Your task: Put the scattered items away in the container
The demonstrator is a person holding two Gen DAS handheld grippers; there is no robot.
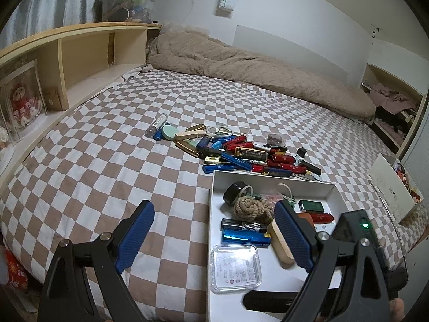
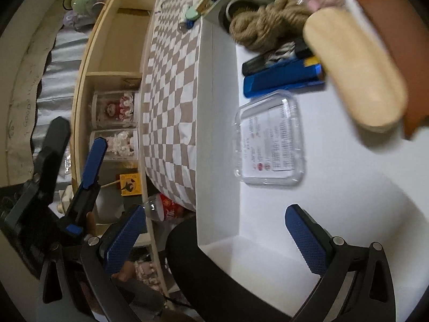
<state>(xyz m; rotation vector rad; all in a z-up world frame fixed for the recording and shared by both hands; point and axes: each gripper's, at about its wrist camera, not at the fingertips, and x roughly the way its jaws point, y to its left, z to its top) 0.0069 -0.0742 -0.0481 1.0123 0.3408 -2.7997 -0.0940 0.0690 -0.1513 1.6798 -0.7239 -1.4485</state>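
I am holding my left gripper (image 1: 211,230) released, jaws standing wide with nothing between the pads, hovering over the near left wall of the white box (image 1: 270,177) on the checkered bedspread (image 1: 107,139). My right gripper (image 2: 214,241) is also spread wide and gripping nothing; its view is tipped sideways and smeared, and its jaws are straddling the near corner of the box.

Inside the box things are already lying: a coil of rope (image 1: 248,206) at about twelve o'clock of my left gripper, a black jar (image 1: 234,191) just beyond it, a blue lighter (image 1: 245,237) with a dark lighter touching its far side, a clear plastic case (image 1: 236,268) toward five o'clock, a tan wooden case (image 2: 354,72) beside the lighters, and a red lighter (image 1: 321,217) with a green one near the right wall.

The scattered pile (image 1: 249,153) of lighters and small bits is sitting just past the far wall of the box, around one o'clock from my left gripper; a mint round tin (image 1: 169,131) and a clear tube (image 1: 156,126) are lying a little apart at eleven o'clock.

I judge I am between picks: neither hand is carrying anything, and much of the pile is still outside. The next move calls for one gripper reaching over the far wall, singling out one lighter at the pile's edge, lining the pads across its narrow width, and clenching without dragging the neighbours.
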